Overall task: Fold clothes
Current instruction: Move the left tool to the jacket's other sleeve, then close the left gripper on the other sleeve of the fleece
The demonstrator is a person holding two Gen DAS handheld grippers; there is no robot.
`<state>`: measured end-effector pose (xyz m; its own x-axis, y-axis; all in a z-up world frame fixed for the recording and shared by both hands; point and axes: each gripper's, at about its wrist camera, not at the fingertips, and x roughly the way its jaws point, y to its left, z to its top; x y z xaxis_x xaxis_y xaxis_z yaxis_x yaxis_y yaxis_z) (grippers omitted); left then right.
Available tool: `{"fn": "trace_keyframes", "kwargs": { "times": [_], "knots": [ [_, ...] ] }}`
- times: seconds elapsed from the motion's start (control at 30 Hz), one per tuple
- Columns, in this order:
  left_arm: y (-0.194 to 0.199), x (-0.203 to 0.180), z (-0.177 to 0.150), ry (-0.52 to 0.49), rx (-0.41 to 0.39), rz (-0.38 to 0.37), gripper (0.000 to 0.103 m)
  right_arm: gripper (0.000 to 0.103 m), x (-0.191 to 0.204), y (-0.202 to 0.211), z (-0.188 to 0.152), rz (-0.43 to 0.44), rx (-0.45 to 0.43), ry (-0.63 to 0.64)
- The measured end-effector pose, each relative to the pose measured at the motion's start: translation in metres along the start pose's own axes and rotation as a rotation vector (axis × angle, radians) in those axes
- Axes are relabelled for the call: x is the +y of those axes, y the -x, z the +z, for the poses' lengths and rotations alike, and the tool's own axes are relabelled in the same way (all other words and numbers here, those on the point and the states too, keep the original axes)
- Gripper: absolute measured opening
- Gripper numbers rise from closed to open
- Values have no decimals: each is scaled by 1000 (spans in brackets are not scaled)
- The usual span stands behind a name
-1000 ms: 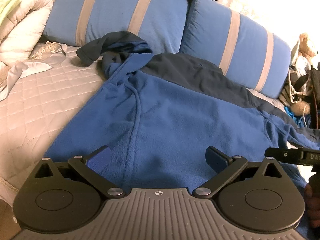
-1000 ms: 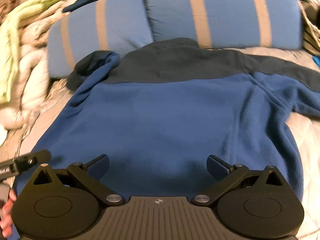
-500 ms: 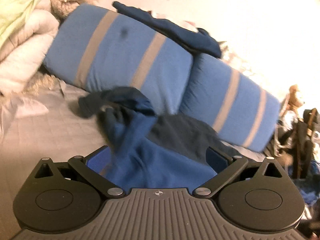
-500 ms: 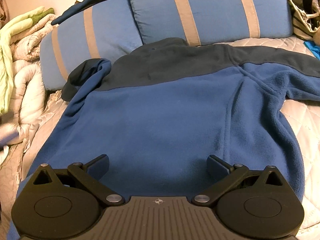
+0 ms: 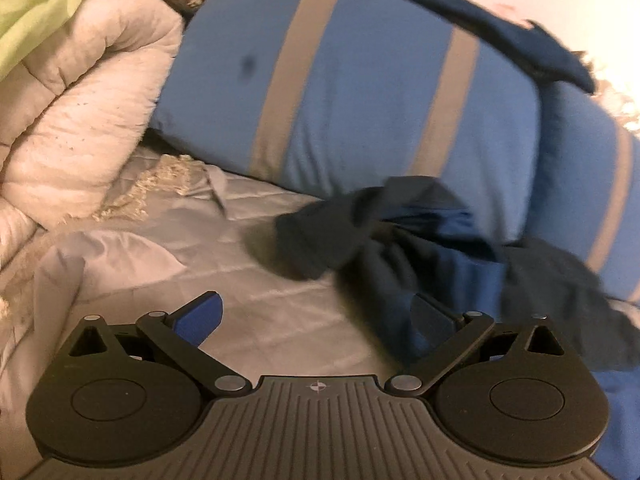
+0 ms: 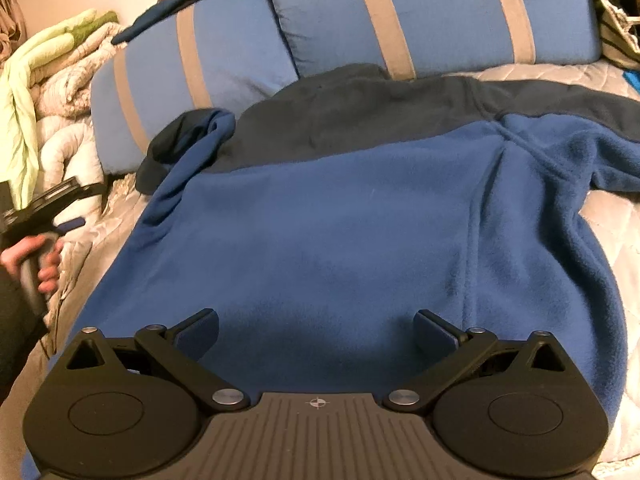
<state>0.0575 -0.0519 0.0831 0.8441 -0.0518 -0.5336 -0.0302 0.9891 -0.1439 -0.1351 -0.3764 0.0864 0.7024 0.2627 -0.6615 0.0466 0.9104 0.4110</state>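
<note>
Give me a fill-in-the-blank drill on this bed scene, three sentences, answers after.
1. The blue fleece jacket lies spread on the ____.
2. The striped pillows are blue with ____ bands.
3. Both the left tongs and right tongs are ____, gripping nothing.

Answers: bed; grey; open

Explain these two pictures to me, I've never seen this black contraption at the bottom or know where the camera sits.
The black contraption is a handheld gripper: a person holds one in each hand, and a fisheye camera on each looks forward along its two fingers. One picture comes from the left gripper, the other from the right gripper. Both have their jaws spread apart and hold nothing. The right view also shows the person's hand holding the left gripper. On the quilted bed lies a blue fleece jacket with a dark upper part, spread fairly flat. Its bunched sleeve lies ahead of the left gripper. Behind are striped blue pillows.
</note>
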Motion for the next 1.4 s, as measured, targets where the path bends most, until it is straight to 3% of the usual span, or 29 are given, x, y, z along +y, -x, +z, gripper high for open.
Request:
{"fn": "trace_keyframes", "kwargs": {
  "times": [0.1, 0.3, 0.47, 0.5, 0.53, 0.63, 0.7, 1.0, 1.2, 1.4],
  "knots": [
    [-27, -1, 2, -50, 11, 36, 94, 102, 2, -2, 0, 6, 10, 4],
    [-71, -16, 3, -209, -36, 148, 94, 102, -5, -1, -1, 32, 2, -41],
    [-94, -43, -10, -486, -104, 251, 90, 102, -7, -2, -2, 34, -8, -67],
    [-96, -47, -11, -520, -104, 245, 75, 102, -6, -2, -2, 32, -10, -67],
    [-96, -48, -11, -540, -92, 237, 44, 102, -6, -2, -2, 31, -10, -66],
    [-89, -49, -4, -541, -26, 224, 21, 102, -5, -3, -1, 29, -9, -67],
    [-76, -47, 1, -533, 3, 210, 17, 102, -6, -2, -1, 30, -10, -67],
    [14, -22, 21, -455, 83, 152, 15, 102, -5, 2, -1, 24, -40, -66],
    [82, 19, 36, -261, 195, 81, 14, 102, -3, 6, -2, 15, -69, -56],
    [145, 56, 32, -109, 243, 19, 14, 102, -7, 9, -2, 28, -84, -71]
  ]
}}
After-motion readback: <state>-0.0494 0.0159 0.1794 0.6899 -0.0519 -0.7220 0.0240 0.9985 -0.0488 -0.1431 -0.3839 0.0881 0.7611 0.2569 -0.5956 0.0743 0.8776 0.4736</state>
